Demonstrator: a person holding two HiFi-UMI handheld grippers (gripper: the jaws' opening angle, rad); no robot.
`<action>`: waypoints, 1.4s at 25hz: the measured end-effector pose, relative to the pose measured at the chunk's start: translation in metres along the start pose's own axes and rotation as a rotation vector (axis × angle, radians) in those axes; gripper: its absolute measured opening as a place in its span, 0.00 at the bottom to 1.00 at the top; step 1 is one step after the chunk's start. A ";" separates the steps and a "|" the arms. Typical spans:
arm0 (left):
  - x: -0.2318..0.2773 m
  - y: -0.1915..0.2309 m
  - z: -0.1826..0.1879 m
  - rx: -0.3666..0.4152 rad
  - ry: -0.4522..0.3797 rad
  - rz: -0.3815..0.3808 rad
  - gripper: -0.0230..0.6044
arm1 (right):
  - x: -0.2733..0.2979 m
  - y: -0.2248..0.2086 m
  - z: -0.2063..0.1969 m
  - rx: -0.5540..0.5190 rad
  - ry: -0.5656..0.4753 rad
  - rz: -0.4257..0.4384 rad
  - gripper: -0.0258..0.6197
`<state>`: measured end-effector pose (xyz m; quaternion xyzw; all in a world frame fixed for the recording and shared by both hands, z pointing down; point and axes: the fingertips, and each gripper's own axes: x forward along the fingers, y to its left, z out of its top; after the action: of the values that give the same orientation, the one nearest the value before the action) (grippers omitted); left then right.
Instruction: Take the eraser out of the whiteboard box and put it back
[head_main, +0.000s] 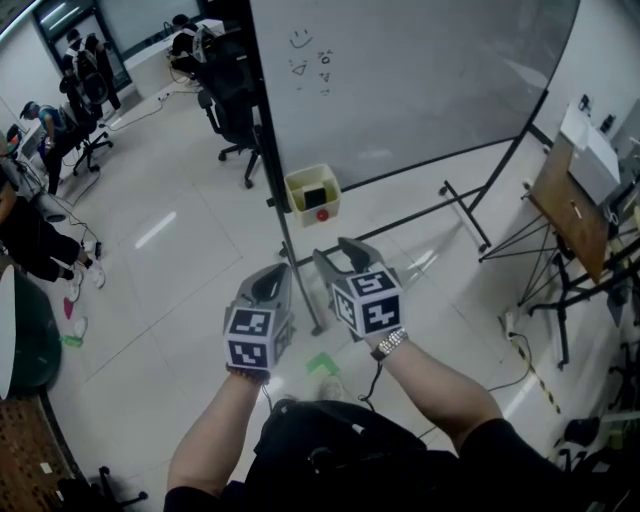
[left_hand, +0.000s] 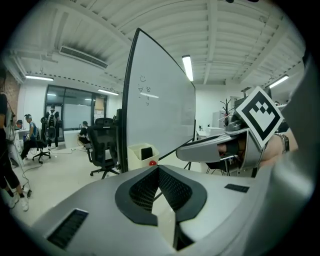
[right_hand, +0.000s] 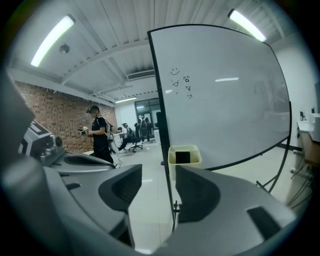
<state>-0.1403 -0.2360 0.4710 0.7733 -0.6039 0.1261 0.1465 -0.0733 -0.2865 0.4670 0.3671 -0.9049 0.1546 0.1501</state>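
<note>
Across the pale tiled floor, the box (head_main: 298, 182) on the whiteboard (head_main: 400, 80) stand holds the dark eraser (head_main: 316, 196), straight ahead of the right gripper (head_main: 334, 250), whose empty jaws stand apart and look nearer than the closed left gripper (head_main: 270, 275).

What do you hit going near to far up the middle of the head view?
Green floor mark → right hand-held gripper → yellow box → whiteboard.
</note>
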 end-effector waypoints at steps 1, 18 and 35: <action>0.003 0.003 0.001 -0.001 0.001 0.006 0.04 | 0.006 -0.003 0.002 -0.001 0.000 0.000 0.41; 0.075 0.076 0.021 -0.005 0.006 -0.031 0.04 | 0.117 -0.054 0.017 -0.010 0.064 -0.127 0.52; 0.126 0.122 0.019 -0.021 0.053 -0.089 0.04 | 0.182 -0.081 0.001 -0.002 0.168 -0.203 0.56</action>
<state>-0.2279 -0.3842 0.5096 0.7943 -0.5659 0.1334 0.1760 -0.1402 -0.4544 0.5499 0.4426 -0.8474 0.1679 0.2405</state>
